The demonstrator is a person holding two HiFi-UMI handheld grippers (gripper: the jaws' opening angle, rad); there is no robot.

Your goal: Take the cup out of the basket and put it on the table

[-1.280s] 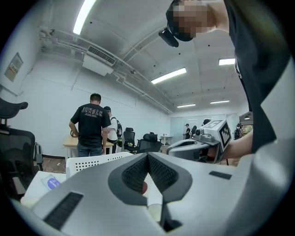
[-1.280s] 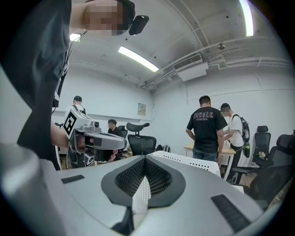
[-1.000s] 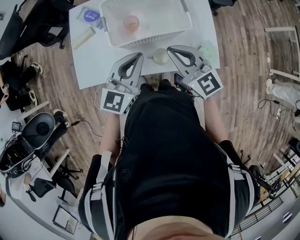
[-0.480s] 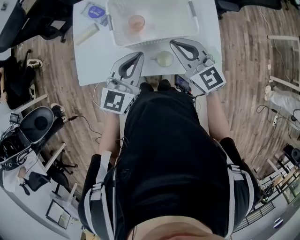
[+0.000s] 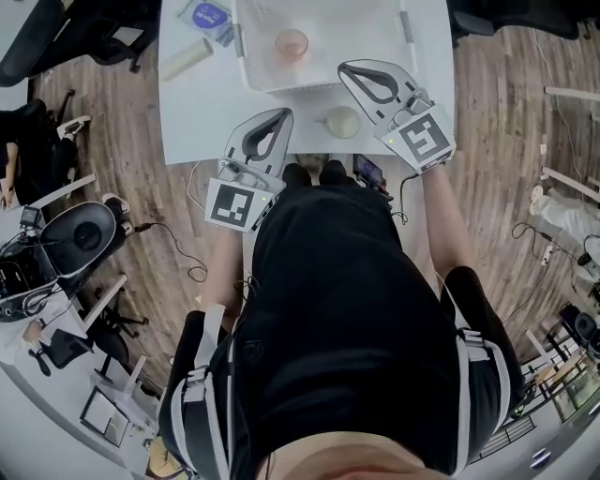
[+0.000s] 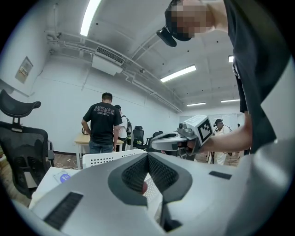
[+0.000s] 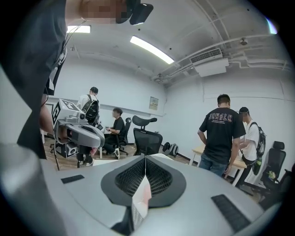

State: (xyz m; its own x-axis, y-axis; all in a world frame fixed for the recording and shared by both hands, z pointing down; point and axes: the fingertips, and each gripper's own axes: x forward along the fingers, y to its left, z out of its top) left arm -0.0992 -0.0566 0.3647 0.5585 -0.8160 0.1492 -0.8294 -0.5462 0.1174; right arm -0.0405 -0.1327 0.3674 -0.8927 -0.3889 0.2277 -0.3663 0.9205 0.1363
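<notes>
A pink cup [image 5: 292, 42] stands inside the white perforated basket [image 5: 247, 62] at the far side of the white table [image 5: 199, 105]. My right gripper [image 5: 346, 67] is shut and empty, its tip reaching the basket's near rim, right of the cup. Shut and empty too, my left gripper [image 5: 279, 114] hovers over the table just short of the basket. In the left gripper view the shut left gripper [image 6: 147, 156] points at the basket [image 6: 110, 157]. In the right gripper view a pink patch, probably the cup [image 7: 145, 193], shows below the closed right gripper [image 7: 145, 159].
A pale green round object [image 5: 343, 121] lies on the table between the grippers. A blue-labelled packet [image 5: 208, 16] and a cream cylinder [image 5: 186, 59] lie left of the basket. Office chairs and people stand around the room.
My right gripper has moved forward to the basket's near rim. The left gripper has held about the same place in front of the basket. Both stayed shut.
</notes>
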